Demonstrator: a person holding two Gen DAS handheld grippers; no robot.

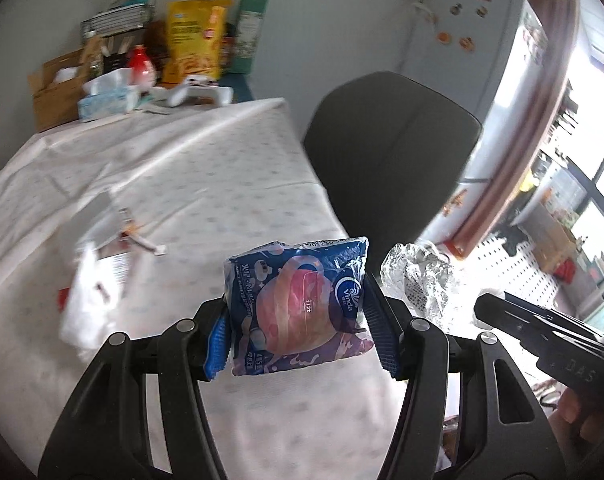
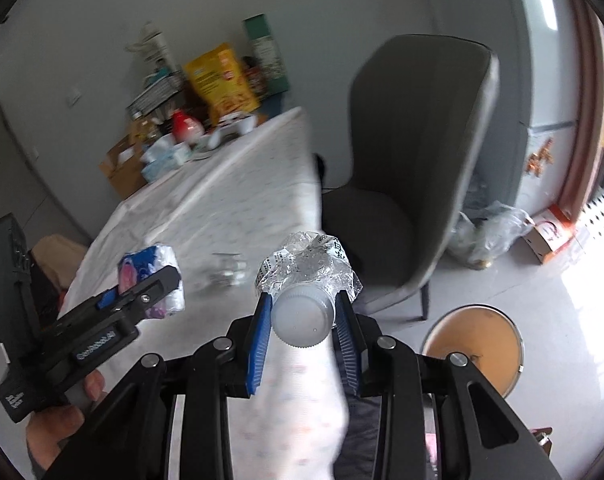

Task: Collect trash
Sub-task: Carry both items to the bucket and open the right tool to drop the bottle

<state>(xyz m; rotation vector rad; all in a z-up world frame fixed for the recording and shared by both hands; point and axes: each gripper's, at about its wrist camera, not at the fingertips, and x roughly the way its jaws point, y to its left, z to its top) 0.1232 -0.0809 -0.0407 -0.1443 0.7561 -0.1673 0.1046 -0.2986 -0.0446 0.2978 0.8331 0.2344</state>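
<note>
Both pieces of rubbish were already picked up and carried in the air at the table's near corner: the left gripper [image 1: 297,316] had its blue ribbed pads clamped on either side of a crumpled blue and pink plastic tissue packet [image 1: 297,304], and the right gripper [image 2: 304,316] was closed on the neck of a crushed clear plastic bottle with a white screw cap [image 2: 302,280]. In the right wrist view the packet [image 2: 151,276] showed beside the bottle, the two tools near each other and apart. So the grasping seemed done for these two items; dropping them off was left. A clear plastic bag of rubbish [image 2: 490,232] sat on the floor beyond the grey upholstered chair [image 2: 406,176], a likely place for them, though that is a guess. On the white dotted tablecloth [image 1: 189,168] some blurred white paper scraps [image 1: 97,280] lay, perhaps more to collect; the cluttered far end looked like household goods rather than waste
</note>
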